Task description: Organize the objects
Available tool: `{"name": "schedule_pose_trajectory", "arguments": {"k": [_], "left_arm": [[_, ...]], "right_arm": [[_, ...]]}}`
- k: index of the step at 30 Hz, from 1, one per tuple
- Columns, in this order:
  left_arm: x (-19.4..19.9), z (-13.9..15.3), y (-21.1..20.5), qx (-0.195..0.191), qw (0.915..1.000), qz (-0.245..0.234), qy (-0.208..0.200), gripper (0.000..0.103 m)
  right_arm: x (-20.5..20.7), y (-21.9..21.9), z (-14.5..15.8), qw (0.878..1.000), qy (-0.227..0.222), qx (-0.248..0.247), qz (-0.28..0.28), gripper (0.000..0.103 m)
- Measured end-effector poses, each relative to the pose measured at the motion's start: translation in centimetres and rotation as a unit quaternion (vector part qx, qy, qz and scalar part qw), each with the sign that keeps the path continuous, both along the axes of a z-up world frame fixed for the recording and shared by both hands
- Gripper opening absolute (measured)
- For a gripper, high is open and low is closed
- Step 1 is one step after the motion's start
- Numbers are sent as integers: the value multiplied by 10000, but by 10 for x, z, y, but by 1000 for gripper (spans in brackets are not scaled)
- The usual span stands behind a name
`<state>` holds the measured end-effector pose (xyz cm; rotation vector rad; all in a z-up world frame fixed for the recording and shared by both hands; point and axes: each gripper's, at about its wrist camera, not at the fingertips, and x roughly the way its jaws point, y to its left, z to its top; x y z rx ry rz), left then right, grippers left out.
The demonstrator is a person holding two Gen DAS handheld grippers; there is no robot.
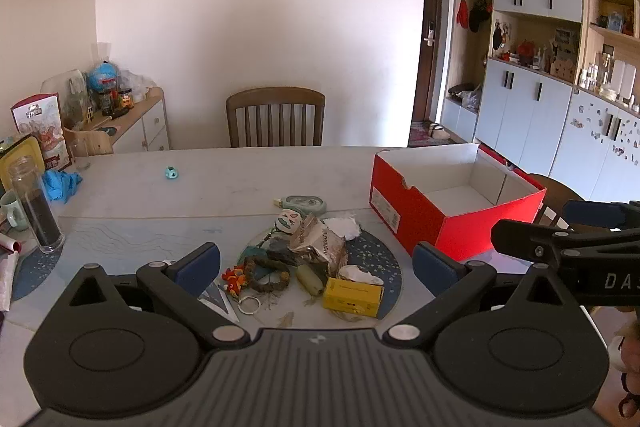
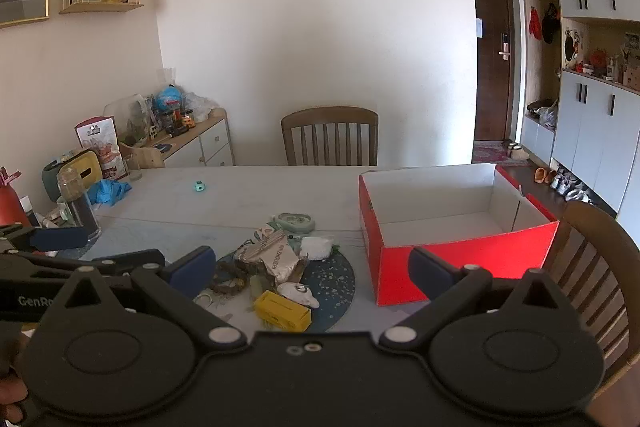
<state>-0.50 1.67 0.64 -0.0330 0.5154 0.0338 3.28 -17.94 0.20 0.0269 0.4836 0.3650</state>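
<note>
A heap of small things lies on a round blue placemat (image 1: 378, 255) near the table's front edge: a yellow box (image 1: 352, 297), a crumpled foil packet (image 1: 320, 247), a bead bracelet (image 1: 268, 277), a keyring charm (image 1: 236, 279), a painted white stone (image 1: 289, 219) and a green tape dispenser (image 1: 306, 203). An open red shoebox (image 1: 452, 203) with a white, empty inside stands to the right. My left gripper (image 1: 316, 265) hovers open above the heap. My right gripper (image 2: 314, 269) is open too, over the yellow box (image 2: 283, 311) and beside the red shoebox (image 2: 460, 227).
A small teal toy (image 1: 171, 172) sits alone mid-table. A tall glass jar (image 1: 36, 205), a blue cloth (image 1: 60, 183) and packets crowd the left end. A wooden chair (image 1: 276, 117) stands behind the table, another chair (image 2: 596, 267) at the right.
</note>
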Motion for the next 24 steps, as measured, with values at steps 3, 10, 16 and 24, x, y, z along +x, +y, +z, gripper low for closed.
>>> {"name": "schedule_pose_trajectory", "arguments": {"k": [3, 10, 16, 24], "left_arm": [[6, -2, 8, -54, 10000, -12, 66, 103], [25, -10, 32, -210, 9995, -60, 242, 103], [48, -20, 58, -280, 9987, -12, 423, 103], [91, -59, 107, -353, 9919, 407, 1152, 103]], "right_arm": [[4, 6, -2, 10000, 32, -21, -8, 102], [23, 25, -8, 9998, 178, 1, 50, 102], [47, 43, -17, 9996, 283, -95, 30, 101], [78, 69, -56, 9953, 756, -515, 329, 98]]}}
